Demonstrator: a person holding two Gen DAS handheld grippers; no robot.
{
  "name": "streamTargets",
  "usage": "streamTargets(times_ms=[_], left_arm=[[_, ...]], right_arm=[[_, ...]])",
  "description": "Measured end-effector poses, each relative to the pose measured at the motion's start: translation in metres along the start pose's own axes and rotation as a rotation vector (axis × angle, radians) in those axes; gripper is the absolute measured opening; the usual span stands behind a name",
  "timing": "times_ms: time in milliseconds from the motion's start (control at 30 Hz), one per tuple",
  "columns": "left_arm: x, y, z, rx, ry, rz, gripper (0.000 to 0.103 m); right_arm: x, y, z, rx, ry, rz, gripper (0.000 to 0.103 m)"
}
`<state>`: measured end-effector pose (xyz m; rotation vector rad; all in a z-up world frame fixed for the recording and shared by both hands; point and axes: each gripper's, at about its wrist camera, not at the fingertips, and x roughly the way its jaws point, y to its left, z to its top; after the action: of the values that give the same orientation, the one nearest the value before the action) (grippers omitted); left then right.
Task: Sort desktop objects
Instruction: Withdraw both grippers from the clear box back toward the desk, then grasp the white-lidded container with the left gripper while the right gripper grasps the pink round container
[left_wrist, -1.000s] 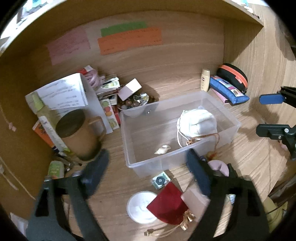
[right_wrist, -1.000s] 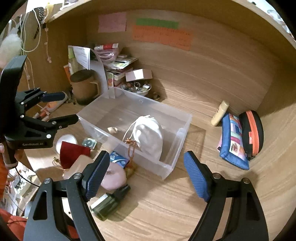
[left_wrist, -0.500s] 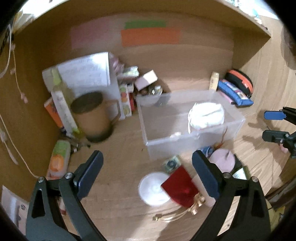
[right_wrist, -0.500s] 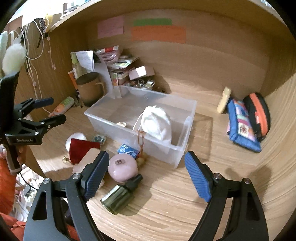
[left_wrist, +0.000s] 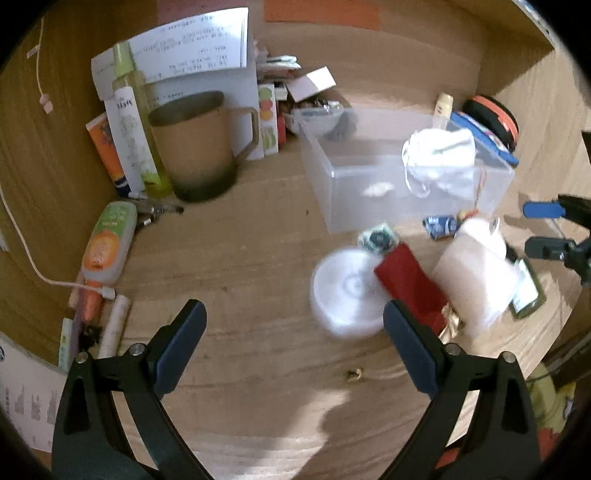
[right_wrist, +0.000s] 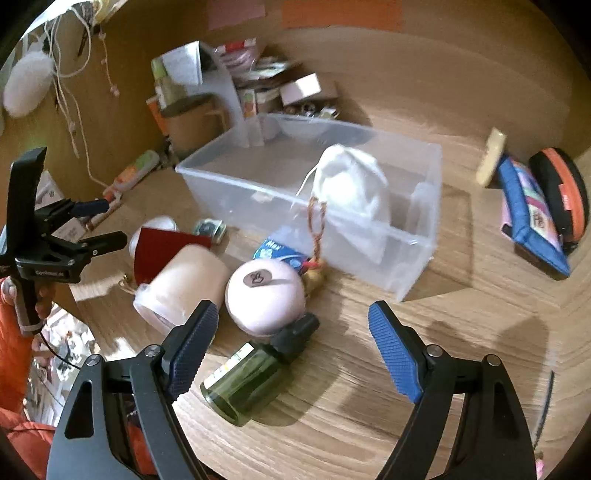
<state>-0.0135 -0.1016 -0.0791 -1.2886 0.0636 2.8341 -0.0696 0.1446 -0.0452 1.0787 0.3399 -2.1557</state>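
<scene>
While the clear plastic bin (right_wrist: 402, 236) is sitting mid-desk holding only a white drawstring pouch (right_wrist: 351, 192) and one small pale item (left_wrist: 376, 189), most of the sorting is looking undone. Lying loose on the wood just in front of the bin are a pink round case (right_wrist: 266, 295), a dark green bottle (right_wrist: 251, 376) on its side, a cream cylinder (right_wrist: 181, 284), a red pouch (right_wrist: 162, 247), a white disc (left_wrist: 343, 291) and a blue packet (right_wrist: 280, 253). The left gripper (left_wrist: 293, 343) is hovering over bare desk with its fingers spread wide and nothing between them, the white disc lying just beyond its right finger. The right gripper (right_wrist: 291, 347) is likewise gaping and carrying nothing, poised above the green bottle and pink case, which seem the likeliest next picks.
</scene>
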Motion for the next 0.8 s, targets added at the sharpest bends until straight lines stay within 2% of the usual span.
streamTargets(times_ms=[267, 500, 800], left_arm=[[0.022, -0.008, -0.008, 0.016, 0.047, -0.041, 0.098], [0.036, -0.016, -0.003, 0.013, 0.067, -0.061, 0.098], [0.044, -0.014, 0.006, -0.016, 0.073, -0.062, 0.097]], right_arm=[[0.016, 0.013, -0.002, -0.105, 0.016, -0.005, 0.078], [0.034, 0.016, 0.001, -0.15, 0.067, 0.025, 0.062], [0.049, 0.021, 0.002, -0.186, 0.094, 0.036, 0.06]])
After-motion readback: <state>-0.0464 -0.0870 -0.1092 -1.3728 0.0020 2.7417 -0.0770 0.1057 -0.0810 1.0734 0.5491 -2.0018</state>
